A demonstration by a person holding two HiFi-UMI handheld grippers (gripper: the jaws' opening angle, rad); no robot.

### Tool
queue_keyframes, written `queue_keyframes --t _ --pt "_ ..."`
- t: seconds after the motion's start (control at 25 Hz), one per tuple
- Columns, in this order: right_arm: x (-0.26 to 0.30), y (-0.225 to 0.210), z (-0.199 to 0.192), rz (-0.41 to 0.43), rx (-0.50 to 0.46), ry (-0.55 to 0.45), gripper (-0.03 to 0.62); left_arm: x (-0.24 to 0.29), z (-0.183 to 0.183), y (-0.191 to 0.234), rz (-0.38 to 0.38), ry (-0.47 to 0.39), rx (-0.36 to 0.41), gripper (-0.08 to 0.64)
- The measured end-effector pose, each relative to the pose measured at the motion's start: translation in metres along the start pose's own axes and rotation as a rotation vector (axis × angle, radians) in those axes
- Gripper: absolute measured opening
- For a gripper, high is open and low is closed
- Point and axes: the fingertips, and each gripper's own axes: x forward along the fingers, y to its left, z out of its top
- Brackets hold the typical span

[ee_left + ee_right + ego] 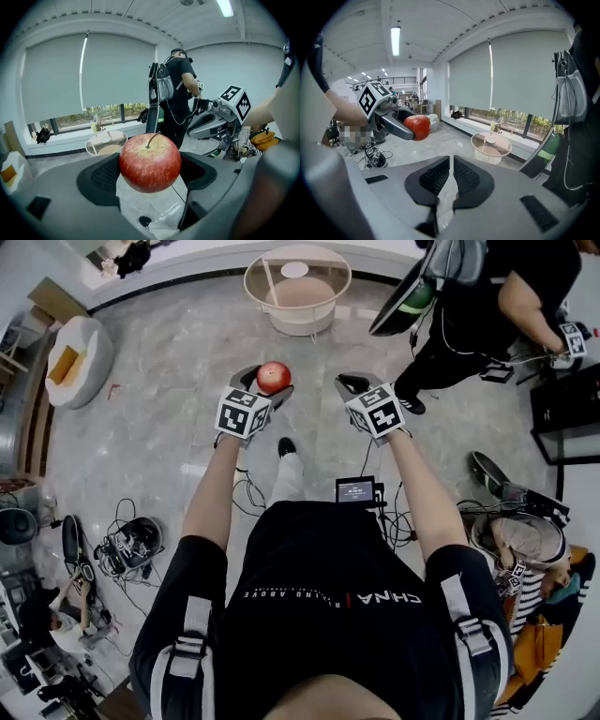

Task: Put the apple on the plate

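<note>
The left tool (266, 383) is clamped on the red apple (150, 162), which sits stem-up between its two dark pads in the air above the pale stone floor (178, 362). The right tool (451, 164), level with it and just beside, has its jaws drawn together on nothing, with only a thin slit left between them. Ahead of both, well apart from the apple, stands a round tabletop (323, 298) with a small white plate (294, 269) on it, and another person in black (487, 306) stands to its right.
</note>
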Motion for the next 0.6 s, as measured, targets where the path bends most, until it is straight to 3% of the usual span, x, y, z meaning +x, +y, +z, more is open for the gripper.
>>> queue_keyframes --t 0.24,0.6 --pt "0.079 -0.061 0.045 -0.009 0.008 0.011 0.049 0.068 0.026 0.076 -0.032 -0.001 -0.005 0.389" --pt "0.238 -0.127 0.141 -0.022 -0.02 0.068 0.049 0.139 0.07 0.246 -0.064 0.0 -0.02 0.388"
